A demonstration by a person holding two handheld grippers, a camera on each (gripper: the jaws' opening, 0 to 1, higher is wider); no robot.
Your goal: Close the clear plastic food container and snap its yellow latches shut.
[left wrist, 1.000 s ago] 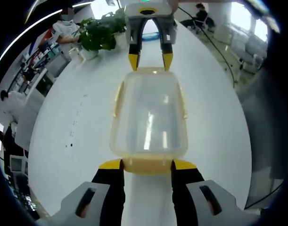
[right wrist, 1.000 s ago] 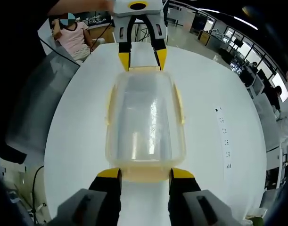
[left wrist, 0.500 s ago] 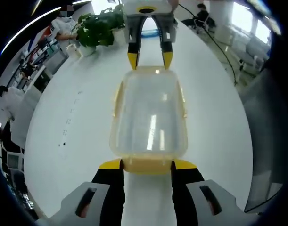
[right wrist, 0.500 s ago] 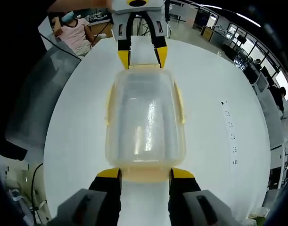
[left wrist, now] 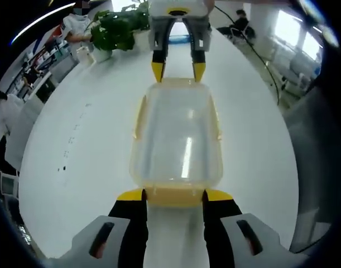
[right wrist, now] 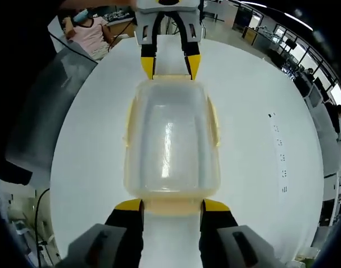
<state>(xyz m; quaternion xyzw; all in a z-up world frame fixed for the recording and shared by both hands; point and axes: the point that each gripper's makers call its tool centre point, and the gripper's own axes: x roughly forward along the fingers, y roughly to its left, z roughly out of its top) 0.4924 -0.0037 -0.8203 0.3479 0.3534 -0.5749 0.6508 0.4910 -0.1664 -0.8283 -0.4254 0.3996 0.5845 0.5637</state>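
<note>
- The left gripper (left wrist: 173,195) is at 6 o'clock in the left gripper view, its two jaws set apart with the near yellow latch (left wrist: 173,196) between them; I cannot tell if they squeeze it
- The right gripper (right wrist: 171,205) sits the same way at 6 o'clock in the right gripper view, jaws apart around the other end latch (right wrist: 171,206)
- I think one tool is at each end so the box cannot slide while the latches get pushed down
- The clear food container (left wrist: 177,134) lies in the middle of the white table (left wrist: 75,167), lid on, between both tools
- Past it, at 12 o'clock, the other tool's yellow tips touch the far end
- A green plant (left wrist: 117,30) stands far off at 11 o'clock
- Since a second ago the box and tools kept their places; only the room behind turned a little
</note>
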